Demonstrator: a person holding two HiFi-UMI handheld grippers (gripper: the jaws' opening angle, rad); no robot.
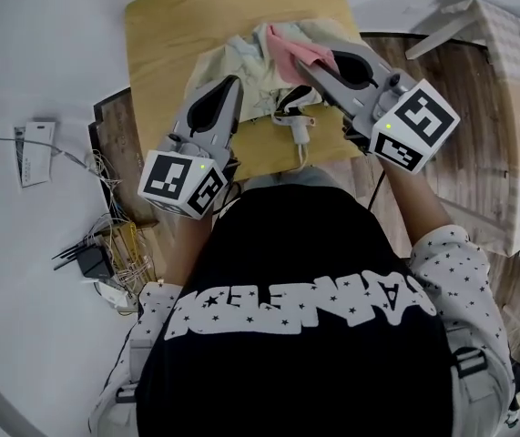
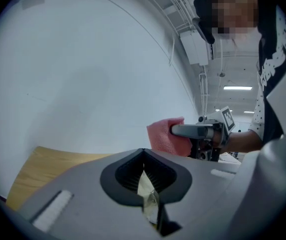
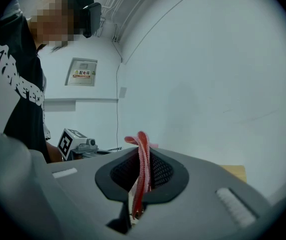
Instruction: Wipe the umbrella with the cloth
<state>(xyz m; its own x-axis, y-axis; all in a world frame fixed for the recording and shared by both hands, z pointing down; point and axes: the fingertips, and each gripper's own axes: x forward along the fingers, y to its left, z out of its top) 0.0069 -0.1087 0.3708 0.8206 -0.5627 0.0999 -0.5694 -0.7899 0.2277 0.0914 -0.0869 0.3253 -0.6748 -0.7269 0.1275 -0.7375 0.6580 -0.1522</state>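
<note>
A pale yellow-green folded umbrella point(image 1: 241, 71) lies on the wooden table point(image 1: 168, 25), its white handle point(image 1: 298, 131) pointing toward me. My left gripper point(image 1: 234, 84) is shut on a fold of the umbrella's fabric point(image 2: 148, 191), at the umbrella's left side. A pink cloth point(image 1: 289, 51) is pinched in my right gripper point(image 1: 301, 66), which is over the umbrella's right part. In the right gripper view the cloth point(image 3: 143, 169) stands edge-on between the jaws. From the left gripper view, the right gripper point(image 2: 175, 130) and its cloth point(image 2: 164, 136) hang just ahead.
A cardboard box point(image 1: 505, 107) stands at the right on dark wooden boards. On the grey floor at the left lie a white card-like thing point(image 1: 34, 151), a black adapter point(image 1: 94, 262) and tangled cables point(image 1: 118, 235). My torso fills the lower head view.
</note>
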